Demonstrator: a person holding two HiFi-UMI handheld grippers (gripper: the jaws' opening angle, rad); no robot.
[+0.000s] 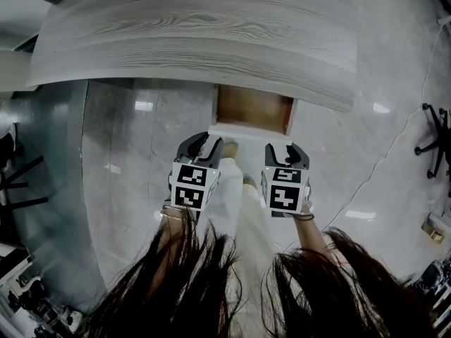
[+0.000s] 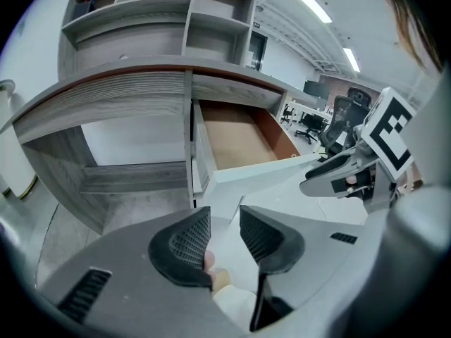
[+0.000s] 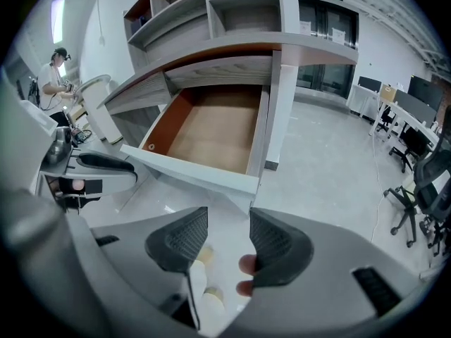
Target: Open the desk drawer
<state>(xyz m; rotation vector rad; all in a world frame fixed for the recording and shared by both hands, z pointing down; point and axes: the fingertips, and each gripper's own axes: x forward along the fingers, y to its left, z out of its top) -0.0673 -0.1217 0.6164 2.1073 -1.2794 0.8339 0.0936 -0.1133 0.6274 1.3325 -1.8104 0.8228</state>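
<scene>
Facing the open drawer (image 1: 252, 111), left gripper (image 2: 224, 222) and right gripper (image 3: 229, 225) hold jaws apart.

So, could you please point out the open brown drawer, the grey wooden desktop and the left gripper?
open brown drawer (image 3: 211, 129): right gripper view, bare bottom.
grey wooden desktop (image 1: 197, 34): head view, top surface.
left gripper (image 2: 224, 218): left gripper view, between fingertips.

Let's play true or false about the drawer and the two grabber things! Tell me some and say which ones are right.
1. The drawer sticks out from under the desk. True.
2. The drawer is full of toys. False: its brown bottom is bare.
3. The left gripper is squeezing the drawer's front. False: its jaws are apart, with nothing between them.
4. The right gripper has its jaws apart and holds nothing. True.
</scene>
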